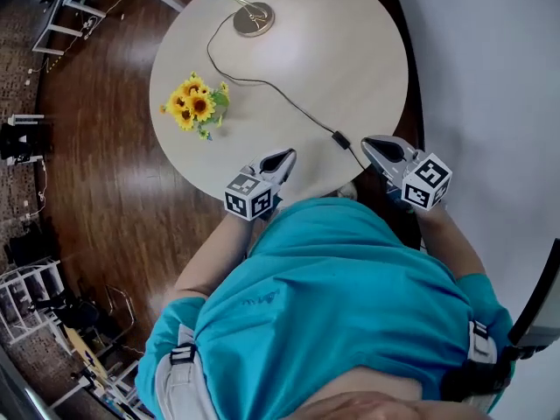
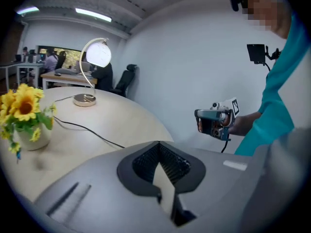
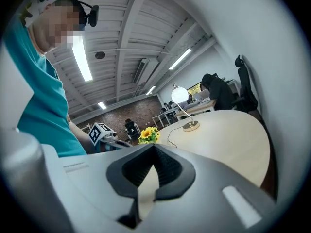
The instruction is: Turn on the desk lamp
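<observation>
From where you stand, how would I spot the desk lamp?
Find the round pale table. At its far edge stands the desk lamp: brass disc base, thin curved stem, white globe. Unlike the sunflowers nearby, it trails a black cord across the tabletop.

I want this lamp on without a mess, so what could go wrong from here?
The small switch on the cord lies near the table edge; a push from the right hand-held gripper might slide it off. Tugging that cord could drag the desk lamp. The sunflower vase beside the cord could tip if the left hand-held gripper reaches across.
</observation>
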`<state>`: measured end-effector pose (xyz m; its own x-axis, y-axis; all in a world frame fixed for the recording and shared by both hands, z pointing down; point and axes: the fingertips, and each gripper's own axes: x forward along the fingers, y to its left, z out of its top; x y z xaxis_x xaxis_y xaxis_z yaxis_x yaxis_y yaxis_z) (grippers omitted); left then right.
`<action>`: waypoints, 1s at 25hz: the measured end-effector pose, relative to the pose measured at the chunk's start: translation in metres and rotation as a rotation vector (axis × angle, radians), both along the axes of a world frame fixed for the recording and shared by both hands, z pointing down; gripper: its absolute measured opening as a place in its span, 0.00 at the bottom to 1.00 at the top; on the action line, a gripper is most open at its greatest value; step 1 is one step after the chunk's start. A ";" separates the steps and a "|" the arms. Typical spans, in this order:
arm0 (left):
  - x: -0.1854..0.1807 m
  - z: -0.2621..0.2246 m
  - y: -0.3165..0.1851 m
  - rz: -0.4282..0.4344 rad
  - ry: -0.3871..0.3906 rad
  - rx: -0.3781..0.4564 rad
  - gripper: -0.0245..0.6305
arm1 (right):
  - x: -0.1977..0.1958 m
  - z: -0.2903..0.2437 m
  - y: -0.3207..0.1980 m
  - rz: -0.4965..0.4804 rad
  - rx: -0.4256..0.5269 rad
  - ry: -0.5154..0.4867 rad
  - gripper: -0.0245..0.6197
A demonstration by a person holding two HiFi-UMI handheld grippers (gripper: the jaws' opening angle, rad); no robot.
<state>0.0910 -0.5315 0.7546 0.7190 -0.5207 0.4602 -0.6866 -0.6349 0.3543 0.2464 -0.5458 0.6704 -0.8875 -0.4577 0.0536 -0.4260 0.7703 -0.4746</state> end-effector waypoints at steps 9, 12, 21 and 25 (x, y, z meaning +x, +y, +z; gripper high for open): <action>-0.127 -0.050 0.025 -0.205 0.164 0.202 0.07 | -0.109 -0.041 0.011 -0.121 0.161 0.093 0.04; -0.166 -0.072 0.059 -0.176 0.193 0.219 0.07 | -0.149 -0.064 0.048 -0.097 0.156 0.089 0.04; -0.220 -0.079 0.103 0.014 0.286 0.174 0.07 | -0.216 -0.053 0.132 0.034 0.063 0.132 0.04; -0.193 -0.082 0.113 0.078 0.312 0.160 0.07 | -0.196 -0.061 0.145 0.091 0.068 0.138 0.04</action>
<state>-0.1023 -0.4189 0.6730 0.8527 -0.5061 0.1295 -0.5081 -0.7458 0.4309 0.0502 -0.4006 0.6098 -0.8288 -0.5422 0.1381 -0.5525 0.7542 -0.3549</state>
